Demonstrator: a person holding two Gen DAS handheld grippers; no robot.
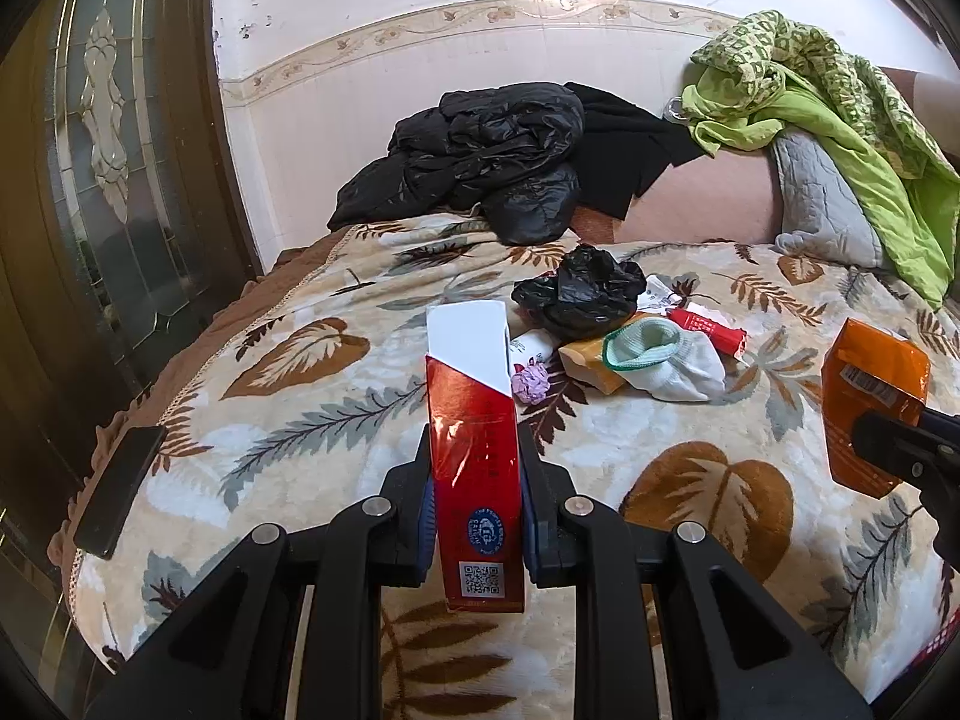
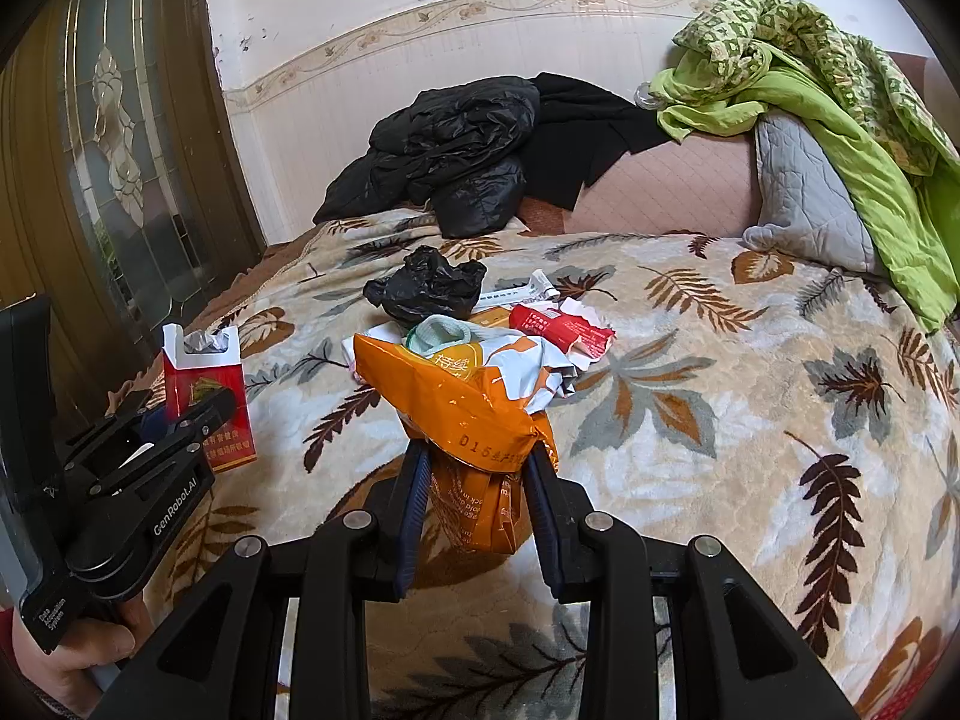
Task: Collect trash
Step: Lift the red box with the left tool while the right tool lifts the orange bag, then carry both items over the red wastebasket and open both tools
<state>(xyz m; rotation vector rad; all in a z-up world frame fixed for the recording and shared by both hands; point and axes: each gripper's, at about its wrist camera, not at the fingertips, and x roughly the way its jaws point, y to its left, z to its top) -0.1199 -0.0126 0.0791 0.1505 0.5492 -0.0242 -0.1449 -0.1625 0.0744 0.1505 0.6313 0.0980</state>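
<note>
My left gripper [image 1: 474, 468] is shut on a red and white cigarette box [image 1: 471, 420], held above the bed; the box also shows in the right wrist view [image 2: 207, 396]. My right gripper [image 2: 480, 480] is shut on a crumpled orange snack bag [image 2: 474, 414], also seen in the left wrist view [image 1: 870, 402]. On the leaf-patterned blanket [image 1: 300, 408] lies a trash pile: a black plastic bag [image 1: 582, 294], a red wrapper [image 1: 708, 330], a purple paper wad [image 1: 531, 383], a yellow packet [image 1: 591, 360] and a white sock with green cuff [image 1: 666, 360].
A dark phone [image 1: 117, 492] lies at the bed's left edge. A black jacket [image 1: 474, 156] sits at the bed's far end. A green quilt [image 1: 840, 114] and a grey pillow [image 1: 822, 198] lie at the far right. A glass-panelled door [image 1: 108, 180] stands to the left.
</note>
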